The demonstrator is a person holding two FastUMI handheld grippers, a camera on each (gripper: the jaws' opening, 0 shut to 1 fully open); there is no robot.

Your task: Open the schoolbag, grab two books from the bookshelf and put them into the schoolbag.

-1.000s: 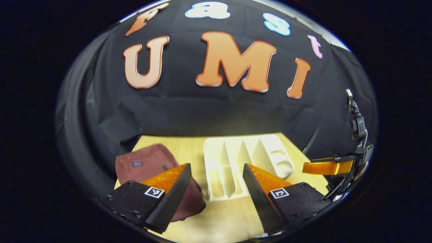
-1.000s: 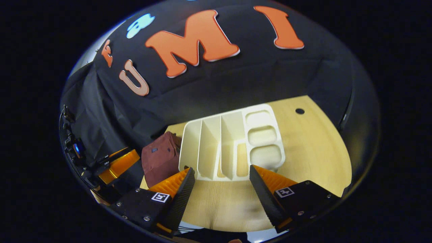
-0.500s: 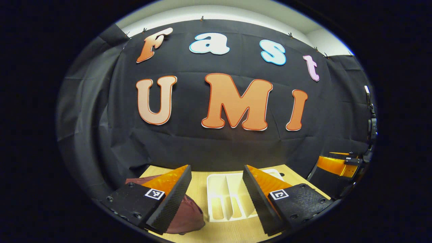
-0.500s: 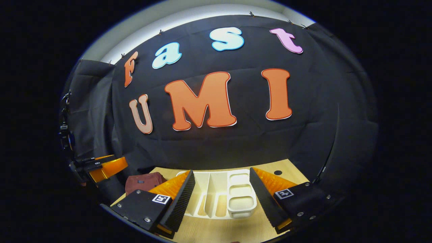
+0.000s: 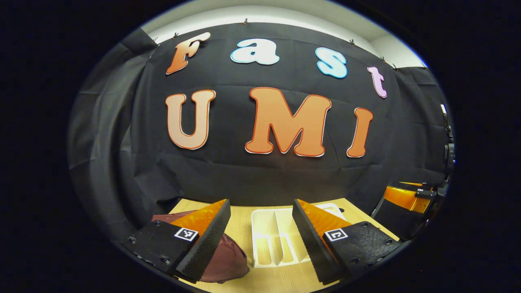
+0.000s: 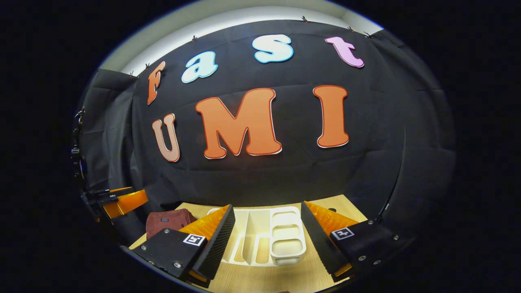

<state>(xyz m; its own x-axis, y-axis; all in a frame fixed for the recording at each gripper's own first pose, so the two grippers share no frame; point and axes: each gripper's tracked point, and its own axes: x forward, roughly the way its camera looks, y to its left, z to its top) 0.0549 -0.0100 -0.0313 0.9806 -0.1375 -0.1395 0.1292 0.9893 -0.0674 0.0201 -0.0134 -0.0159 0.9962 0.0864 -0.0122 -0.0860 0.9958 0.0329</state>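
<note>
Left gripper and right gripper — fingers wide apart, holding nothing.

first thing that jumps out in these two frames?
The white bookshelf lying on the wooden table, its slots showing no books, with the dark red schoolbag close by on its left. In front, the left gripper and the right gripper both hang above the table with fingers spread wide and nothing between them.
</note>
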